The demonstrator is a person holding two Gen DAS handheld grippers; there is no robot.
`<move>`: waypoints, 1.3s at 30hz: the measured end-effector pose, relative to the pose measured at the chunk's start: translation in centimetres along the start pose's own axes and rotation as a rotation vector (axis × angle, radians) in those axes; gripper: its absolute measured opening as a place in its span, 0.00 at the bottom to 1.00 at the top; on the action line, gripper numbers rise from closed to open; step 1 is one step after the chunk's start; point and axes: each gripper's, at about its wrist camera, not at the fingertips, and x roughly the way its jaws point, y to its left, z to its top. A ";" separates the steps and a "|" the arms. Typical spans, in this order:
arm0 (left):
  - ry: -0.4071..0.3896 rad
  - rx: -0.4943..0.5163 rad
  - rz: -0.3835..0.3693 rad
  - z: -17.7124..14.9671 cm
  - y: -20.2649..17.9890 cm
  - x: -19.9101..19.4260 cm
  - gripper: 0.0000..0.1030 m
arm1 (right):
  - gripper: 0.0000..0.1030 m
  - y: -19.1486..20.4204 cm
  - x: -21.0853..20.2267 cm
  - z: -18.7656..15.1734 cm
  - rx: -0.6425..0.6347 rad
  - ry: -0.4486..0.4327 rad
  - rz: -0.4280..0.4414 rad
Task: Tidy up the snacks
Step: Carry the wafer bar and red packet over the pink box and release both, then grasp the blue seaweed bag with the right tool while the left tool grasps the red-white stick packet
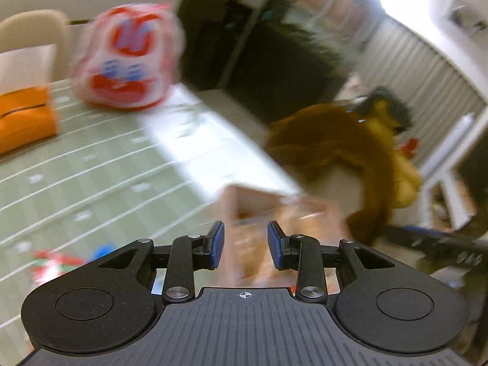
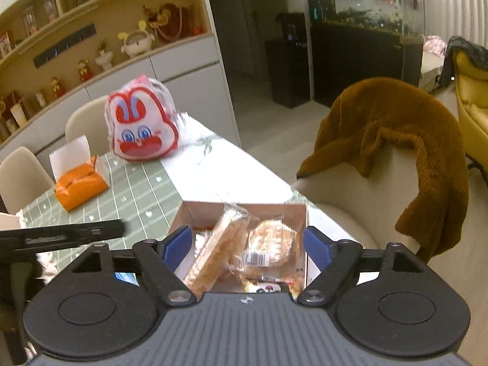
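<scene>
Snacks [image 2: 244,253] lie in a box [image 2: 244,210] below the wide-spread, empty right claw [image 2: 247,248].

My left gripper [image 1: 245,245] and right gripper [image 2: 246,247] look alike: black linkage arms with silver screws, blue pads [image 2: 176,247] on the fingers, round black discs either side, and a ribbed grey body with a small crosshair mark.

A home dining room: display shelves [image 2: 100,24], fish tank [image 2: 366,9], dining table [image 2: 146,189].
</scene>
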 end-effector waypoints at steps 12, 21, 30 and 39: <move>0.046 -0.080 0.371 -4.0 12.8 -4.3 0.34 | 0.82 6.7 5.1 -2.2 -0.091 0.145 0.103; 0.102 -0.105 0.349 -6.2 15.2 -3.2 0.34 | 0.84 17.5 9.6 -4.2 -0.292 0.277 0.223; 0.090 -0.194 0.278 -6.8 17.7 -4.3 0.34 | 0.84 24.7 16.2 -6.8 -0.594 0.362 0.131; 0.061 -0.234 0.255 -6.2 18.6 -2.8 0.34 | 0.94 23.8 17.5 -8.0 -0.445 0.475 0.207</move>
